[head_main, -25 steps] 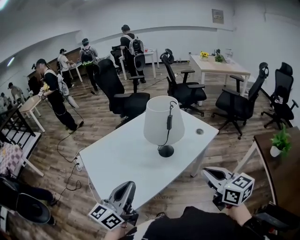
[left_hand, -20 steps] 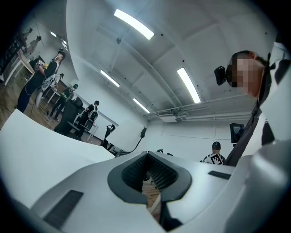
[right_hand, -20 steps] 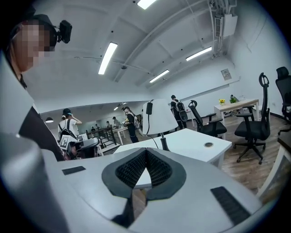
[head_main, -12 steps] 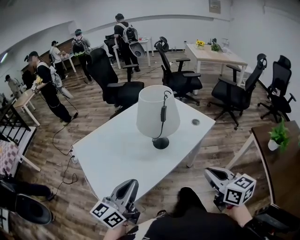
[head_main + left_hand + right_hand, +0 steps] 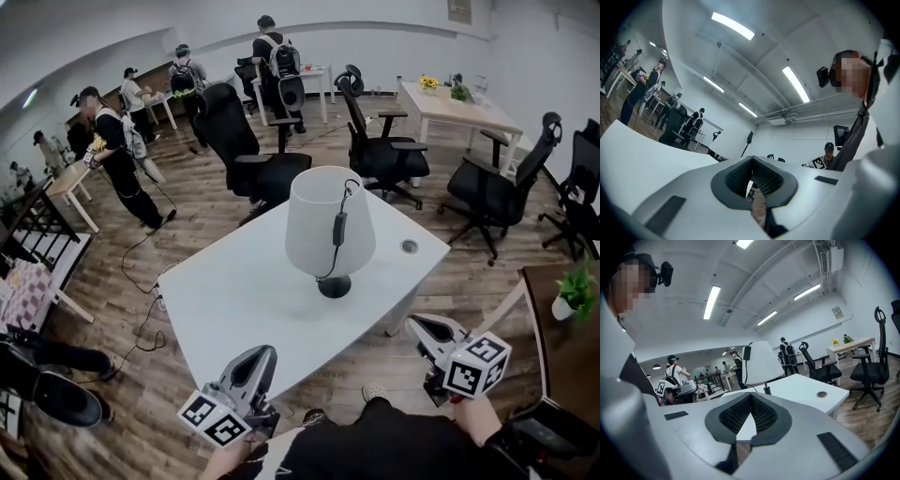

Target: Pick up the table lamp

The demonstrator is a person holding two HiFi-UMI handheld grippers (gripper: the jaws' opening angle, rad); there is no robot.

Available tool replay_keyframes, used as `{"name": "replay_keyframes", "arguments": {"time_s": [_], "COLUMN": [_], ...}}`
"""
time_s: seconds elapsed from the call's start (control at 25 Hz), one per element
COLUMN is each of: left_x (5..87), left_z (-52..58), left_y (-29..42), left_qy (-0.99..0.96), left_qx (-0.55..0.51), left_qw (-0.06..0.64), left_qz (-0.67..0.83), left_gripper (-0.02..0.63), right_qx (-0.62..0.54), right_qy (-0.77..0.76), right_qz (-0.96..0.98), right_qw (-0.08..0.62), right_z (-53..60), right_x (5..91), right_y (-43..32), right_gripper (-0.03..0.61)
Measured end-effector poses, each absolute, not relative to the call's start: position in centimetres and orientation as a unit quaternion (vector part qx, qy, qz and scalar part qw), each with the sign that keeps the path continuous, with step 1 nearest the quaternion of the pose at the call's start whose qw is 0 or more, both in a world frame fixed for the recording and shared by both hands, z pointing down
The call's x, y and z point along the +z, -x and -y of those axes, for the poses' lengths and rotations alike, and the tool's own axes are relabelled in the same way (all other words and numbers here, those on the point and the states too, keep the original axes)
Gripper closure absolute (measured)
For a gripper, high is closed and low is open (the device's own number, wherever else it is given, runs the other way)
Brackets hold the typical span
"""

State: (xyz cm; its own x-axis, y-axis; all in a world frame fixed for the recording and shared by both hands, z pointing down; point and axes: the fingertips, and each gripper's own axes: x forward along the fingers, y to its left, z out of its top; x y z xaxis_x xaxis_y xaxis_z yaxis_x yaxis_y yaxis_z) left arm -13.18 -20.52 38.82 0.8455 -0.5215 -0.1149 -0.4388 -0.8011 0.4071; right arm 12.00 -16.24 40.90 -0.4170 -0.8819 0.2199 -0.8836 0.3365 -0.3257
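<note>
A table lamp (image 5: 330, 225) with a white conical shade, a black round base (image 5: 334, 287) and a black cord with an inline switch stands upright near the middle of a white table (image 5: 244, 300). The right gripper view shows the lamp (image 5: 761, 363) ahead over the table. My left gripper (image 5: 260, 361) is shut and empty, held off the table's near edge, well short of the lamp. My right gripper (image 5: 424, 328) is also shut and empty, beside the table's near right corner. In the left gripper view the left gripper (image 5: 752, 161) shows closed jaws; in the right gripper view the right gripper (image 5: 750, 397) does too.
Black office chairs (image 5: 258, 164) (image 5: 384, 150) (image 5: 506, 192) stand behind and to the right of the table. Several people (image 5: 117, 159) stand at the far left and back. A wooden table (image 5: 459, 108) is at back right, a potted plant (image 5: 574, 292) on a dark table at right. Cables lie on the floor at left.
The view has shifted slightly; the lamp and table sit a little lower and to the right than half a second ago. Both grippers stay shut near the table's near edge.
</note>
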Motion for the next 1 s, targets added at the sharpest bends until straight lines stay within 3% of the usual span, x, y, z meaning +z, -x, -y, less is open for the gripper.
{"name": "replay_keyframes", "arguments": {"time_s": [0.44, 0.68, 0.72, 0.8, 1.0], "left_x": [39.3, 41.5, 41.9, 42.6, 43.0], "left_z": [26.0, 30.9, 31.8, 33.4, 35.4], "left_y": [8.4, 6.4, 6.1, 5.6, 2.9], "left_qy": [-0.927, -0.893, -0.885, -0.867, -0.818], "left_qx": [-0.114, -0.159, -0.171, -0.198, -0.3], "left_qw": [0.195, 0.261, 0.28, 0.322, 0.415], "left_qz": [0.301, 0.331, 0.331, 0.324, 0.262], "left_gripper": [0.598, 0.59, 0.553, 0.408, 0.302], "right_qx": [0.213, 0.21, 0.209, 0.207, 0.203], "right_qy": [-0.525, -0.515, -0.511, -0.507, -0.492], "right_qz": [0.824, 0.831, 0.833, 0.836, 0.846], "right_qw": [0.013, 0.023, 0.024, 0.029, 0.037], "right_z": [22.9, 26.0, 26.6, 27.7, 30.4], "right_x": [41.0, 41.3, 41.2, 41.1, 41.0], "right_y": [-17.7, -22.1, -22.7, -23.7, -26.4], "right_gripper": [0.563, 0.563, 0.563, 0.563, 0.563]}}
